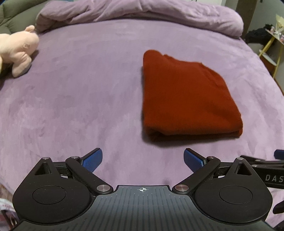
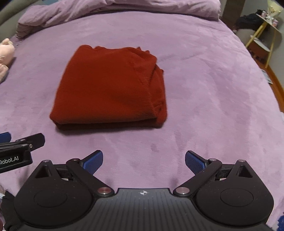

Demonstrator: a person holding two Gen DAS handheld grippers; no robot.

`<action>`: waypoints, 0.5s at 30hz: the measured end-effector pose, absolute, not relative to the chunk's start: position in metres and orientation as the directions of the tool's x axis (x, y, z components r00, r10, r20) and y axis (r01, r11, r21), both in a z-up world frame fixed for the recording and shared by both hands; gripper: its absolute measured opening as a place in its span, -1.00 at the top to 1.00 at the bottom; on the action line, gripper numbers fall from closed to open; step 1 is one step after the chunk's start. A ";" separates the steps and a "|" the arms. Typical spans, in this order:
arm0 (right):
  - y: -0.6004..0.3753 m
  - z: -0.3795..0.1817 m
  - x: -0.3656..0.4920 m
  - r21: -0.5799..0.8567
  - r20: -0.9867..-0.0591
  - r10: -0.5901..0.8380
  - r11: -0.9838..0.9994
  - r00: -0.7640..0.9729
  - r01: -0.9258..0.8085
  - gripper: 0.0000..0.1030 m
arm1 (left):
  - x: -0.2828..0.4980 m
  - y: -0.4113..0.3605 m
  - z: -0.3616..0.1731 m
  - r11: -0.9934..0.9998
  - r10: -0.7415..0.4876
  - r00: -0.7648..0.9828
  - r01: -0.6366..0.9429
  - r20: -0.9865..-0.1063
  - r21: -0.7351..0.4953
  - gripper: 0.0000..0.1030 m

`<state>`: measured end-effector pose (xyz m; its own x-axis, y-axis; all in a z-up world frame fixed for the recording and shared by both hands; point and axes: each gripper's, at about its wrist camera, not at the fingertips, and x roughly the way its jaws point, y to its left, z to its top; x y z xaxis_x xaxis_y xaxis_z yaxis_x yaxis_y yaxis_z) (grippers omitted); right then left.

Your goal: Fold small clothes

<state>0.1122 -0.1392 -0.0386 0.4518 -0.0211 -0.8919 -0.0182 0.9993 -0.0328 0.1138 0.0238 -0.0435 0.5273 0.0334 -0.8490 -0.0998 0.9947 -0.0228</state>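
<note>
Red garment (image 2: 110, 87) lies folded in a compact block mid-bed (image 2: 204, 71), layered edges to my right. My left tongs (image 1: 142, 160) and right tongs (image 2: 143, 160) hang spread and empty just short of it; fold looks finished, I judge.

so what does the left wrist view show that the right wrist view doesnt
Only the left wrist view shows the pink plush toy nearly whole, and the left gripper from behind, open and empty.

Only the right wrist view shows the layered, bunched right edge of the red garment, and the right gripper from behind, also open and empty.

Both show the folded garment lying free on the purple bedspread, the rumpled duvet behind it, and the yellow-framed shelf at right.
</note>
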 end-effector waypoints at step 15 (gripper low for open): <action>-0.145 -0.033 0.113 -0.042 -0.891 -0.044 0.999 0.452 0.015 -0.92 | 0.116 0.019 -0.044 0.995 0.049 0.493 -0.096 -0.868 0.002 -0.96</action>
<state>0.1128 -0.1454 -0.0329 0.4522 -0.0444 -0.8908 0.0154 0.9990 -0.0420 0.1163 0.0185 -0.0436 0.4933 0.0491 -0.8685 -0.0959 0.9954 0.0018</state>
